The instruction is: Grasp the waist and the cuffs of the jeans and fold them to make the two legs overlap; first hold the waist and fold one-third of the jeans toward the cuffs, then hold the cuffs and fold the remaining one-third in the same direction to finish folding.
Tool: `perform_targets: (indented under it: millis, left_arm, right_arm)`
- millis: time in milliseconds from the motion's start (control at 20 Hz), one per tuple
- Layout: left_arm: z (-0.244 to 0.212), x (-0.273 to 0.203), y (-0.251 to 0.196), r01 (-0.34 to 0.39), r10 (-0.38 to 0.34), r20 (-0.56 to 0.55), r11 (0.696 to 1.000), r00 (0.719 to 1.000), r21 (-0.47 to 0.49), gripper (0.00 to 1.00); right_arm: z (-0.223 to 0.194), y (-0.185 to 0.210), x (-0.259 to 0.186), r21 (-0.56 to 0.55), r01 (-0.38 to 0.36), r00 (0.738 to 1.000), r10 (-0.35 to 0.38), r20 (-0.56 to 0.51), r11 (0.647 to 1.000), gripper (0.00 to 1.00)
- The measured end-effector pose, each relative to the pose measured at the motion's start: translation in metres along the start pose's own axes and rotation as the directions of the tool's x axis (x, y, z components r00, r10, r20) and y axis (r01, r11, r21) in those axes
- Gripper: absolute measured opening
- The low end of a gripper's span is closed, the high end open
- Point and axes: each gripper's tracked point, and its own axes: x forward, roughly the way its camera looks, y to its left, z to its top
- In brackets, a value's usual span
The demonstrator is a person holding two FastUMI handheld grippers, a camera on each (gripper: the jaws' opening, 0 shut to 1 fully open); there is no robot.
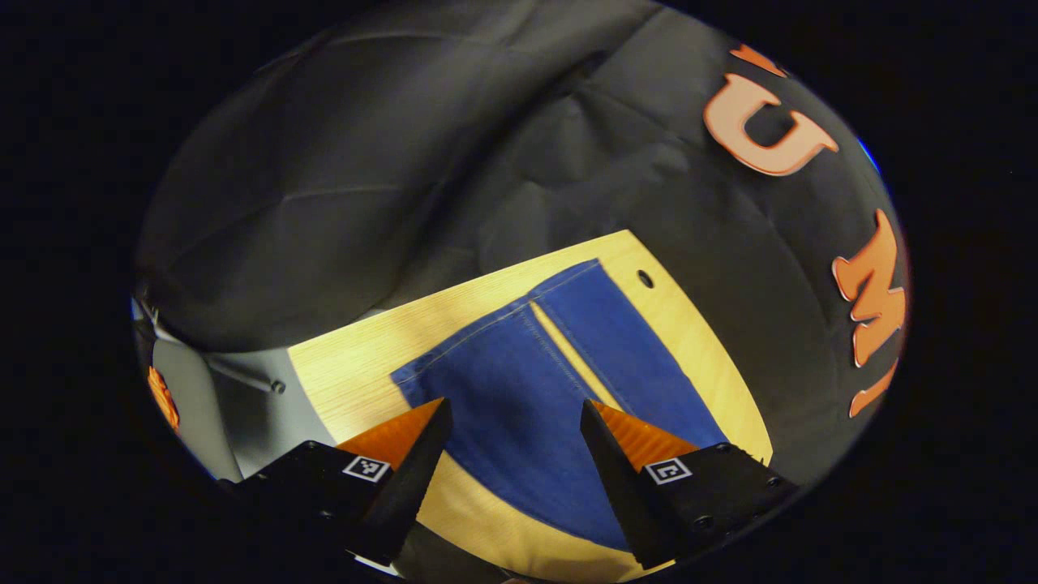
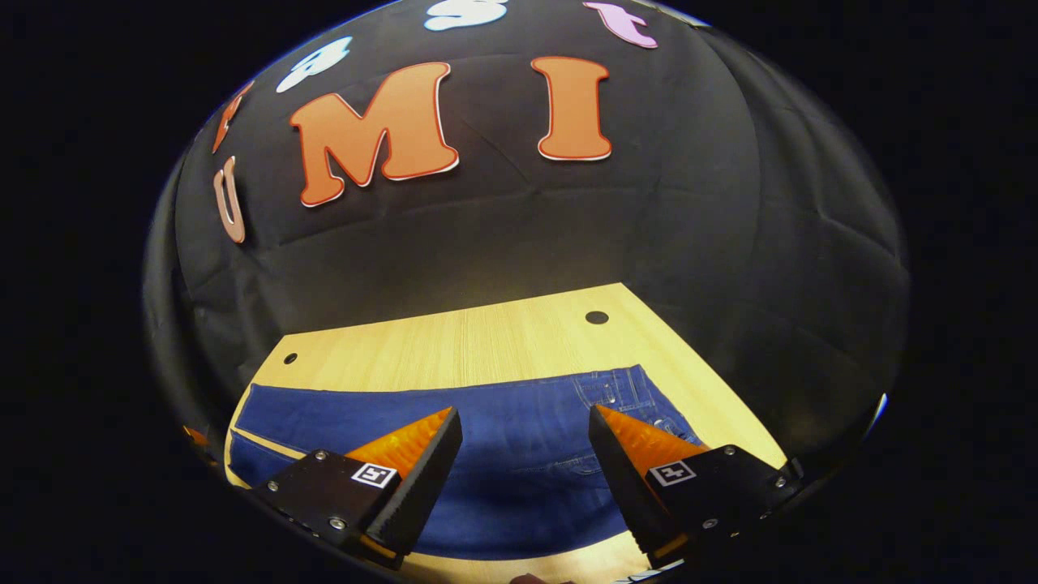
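Observation:
Blue jeans lie flat on a light wooden table. In the left gripper view the two legs (image 1: 527, 381) run away from me, cuffs at the far end, a narrow strip of table between them. My left gripper (image 1: 515, 418) hovers open above the legs with nothing between its fingers. In the right gripper view the waist end of the jeans (image 2: 519, 454), with belt loops and a pocket, lies across the table. My right gripper (image 2: 525, 426) hangs open over it, holding nothing.
The wooden table (image 2: 486, 345) has a small hole near each far corner (image 2: 597, 317) and ends at the black cloth wall. Bare wood lies beyond the jeans. A grey stand or floor area (image 1: 235, 397) shows left of the table.

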Motion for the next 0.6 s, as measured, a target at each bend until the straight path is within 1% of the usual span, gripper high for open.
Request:
perform_targets:
  millis: [50, 200, 350, 450, 600]
  left_arm:
    - [-0.004, -0.001, 0.0, -0.017, 0.016, -0.025, 0.999, 1.0, -0.028, 0.98]
    - [-0.004, -0.003, 0.002, -0.005, -0.002, -0.067, 0.993, 0.998, -0.115, 0.98]
    - [-0.004, 0.0, 0.008, -0.008, -0.014, -0.11, 0.98, 0.994, -0.196, 0.98]
    - [-0.006, 0.002, 0.006, -0.003, -0.03, -0.136, 0.972, 0.99, -0.235, 0.98]
    - [-0.007, 0.003, 0.004, -0.002, -0.043, -0.158, 0.961, 0.986, -0.278, 0.98]
  right_arm:
    - [-0.004, -0.003, 0.002, 0.006, 0.005, 1.0, -0.005, -0.015, 1.0, 0.97]
    - [-0.016, -0.007, 0.01, 0.031, 0.01, 0.998, -0.008, -0.059, 0.999, 0.97]
    - [-0.038, -0.016, 0.012, 0.084, 0.016, 0.991, -0.005, -0.135, 0.996, 0.97]
    - [-0.051, -0.022, 0.014, 0.141, 0.028, 0.983, -0.002, -0.183, 0.99, 0.97]
    - [-0.074, -0.038, 0.018, 0.251, 0.055, 0.967, 0.011, -0.253, 0.966, 0.97]
